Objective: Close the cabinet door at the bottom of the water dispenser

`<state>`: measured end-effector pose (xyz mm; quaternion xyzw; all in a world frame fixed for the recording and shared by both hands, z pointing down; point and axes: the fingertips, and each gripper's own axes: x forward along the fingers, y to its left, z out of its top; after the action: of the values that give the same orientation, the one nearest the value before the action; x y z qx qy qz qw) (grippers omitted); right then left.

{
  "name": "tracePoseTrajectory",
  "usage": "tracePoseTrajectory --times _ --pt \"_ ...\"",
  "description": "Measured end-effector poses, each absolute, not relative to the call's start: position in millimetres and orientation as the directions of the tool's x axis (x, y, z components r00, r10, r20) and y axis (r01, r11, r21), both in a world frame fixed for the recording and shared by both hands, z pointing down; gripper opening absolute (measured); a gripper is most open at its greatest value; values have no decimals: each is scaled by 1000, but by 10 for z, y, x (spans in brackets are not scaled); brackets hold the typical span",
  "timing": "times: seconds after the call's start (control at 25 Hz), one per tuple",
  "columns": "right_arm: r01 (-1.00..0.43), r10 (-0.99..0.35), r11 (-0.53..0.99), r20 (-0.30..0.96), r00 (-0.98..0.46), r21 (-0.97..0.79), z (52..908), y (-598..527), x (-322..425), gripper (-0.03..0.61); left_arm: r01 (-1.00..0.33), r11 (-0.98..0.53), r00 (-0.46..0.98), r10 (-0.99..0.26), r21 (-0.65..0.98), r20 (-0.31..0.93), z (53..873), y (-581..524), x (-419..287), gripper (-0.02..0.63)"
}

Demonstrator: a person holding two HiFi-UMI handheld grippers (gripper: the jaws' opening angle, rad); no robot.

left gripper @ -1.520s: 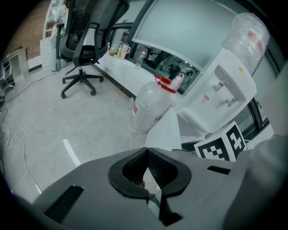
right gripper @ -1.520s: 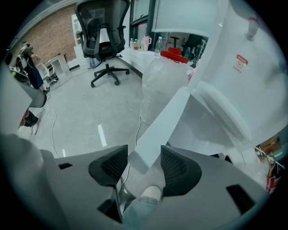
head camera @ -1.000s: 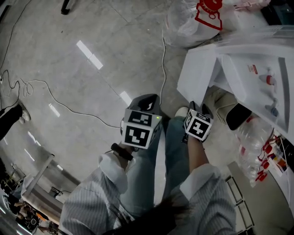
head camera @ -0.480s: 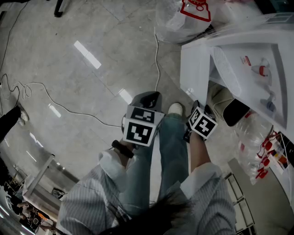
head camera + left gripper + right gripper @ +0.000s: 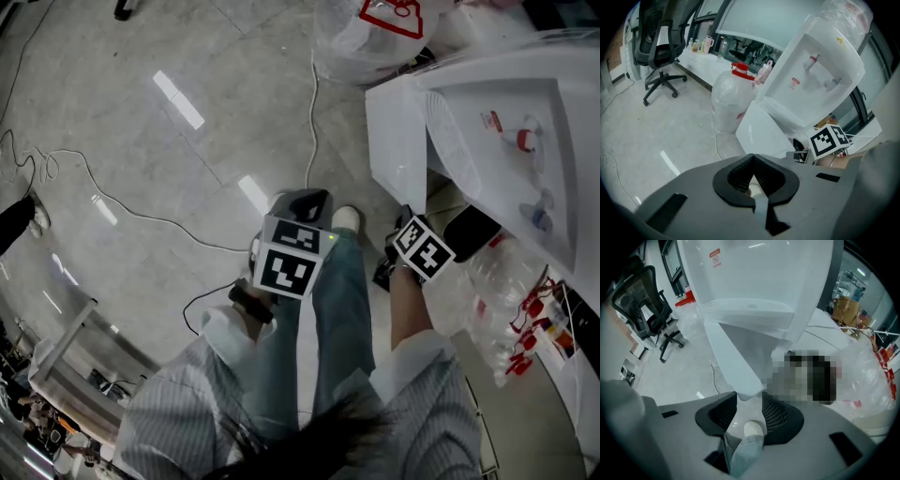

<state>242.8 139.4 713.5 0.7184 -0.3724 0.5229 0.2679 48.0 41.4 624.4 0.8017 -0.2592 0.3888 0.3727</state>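
The white water dispenser (image 5: 497, 122) stands at the upper right of the head view. Its bottom cabinet door (image 5: 396, 141) is swung open towards me. My right gripper (image 5: 750, 398) hangs steeply down by the door, marker cube (image 5: 424, 248) on top. Its jaws have just been closing and stand apart, with the door's lower corner (image 5: 749, 391) showing between the tips; contact cannot be told. My left gripper (image 5: 753, 157) hangs over my leg, left of the door (image 5: 761, 133), its ribbed pads meeting at the tips with nothing held.
A large water bottle in a plastic bag (image 5: 375, 37) stands on the floor beyond the dispenser. Clear plastic bottles (image 5: 497, 300) are heaped at the right. A cable (image 5: 122, 211) runs over the tiled floor. An office chair (image 5: 658, 47) stands far left. My shoe (image 5: 345, 220) is between the grippers.
Both grippers have drifted closer to the dispenser, which now fills more of the head view. The right gripper's marker cube has rolled and sits further right.
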Motion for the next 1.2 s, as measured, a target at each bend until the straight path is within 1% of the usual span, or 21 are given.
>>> tracePoseTrajectory --times 0.04,0.2,0.36,0.64,0.96,1.2 --pt "-816 -258 -578 951 171 -10 7138 1388 2455 156 -711 -584 558 -128 393 820 6250 435 492 11" --pt "-829 -268 -559 947 178 -3 7143 1389 2613 144 -730 -558 553 -143 395 821 6268 508 556 11" --pt "-857 -267 -514 946 184 22 7129 1389 2763 144 -749 -531 549 -162 396 820 6262 550 596 11" --pt "-867 -255 -496 946 203 52 7138 1346 3027 143 -780 -491 531 -193 387 825 6291 536 640 11" --pt "-872 -257 -483 939 227 79 7138 1291 3311 135 -793 -480 519 -209 375 829 6330 505 780 11" --pt "-885 -274 -458 935 226 80 7139 1291 3367 135 -794 -478 521 -214 376 826 6319 492 918 11"
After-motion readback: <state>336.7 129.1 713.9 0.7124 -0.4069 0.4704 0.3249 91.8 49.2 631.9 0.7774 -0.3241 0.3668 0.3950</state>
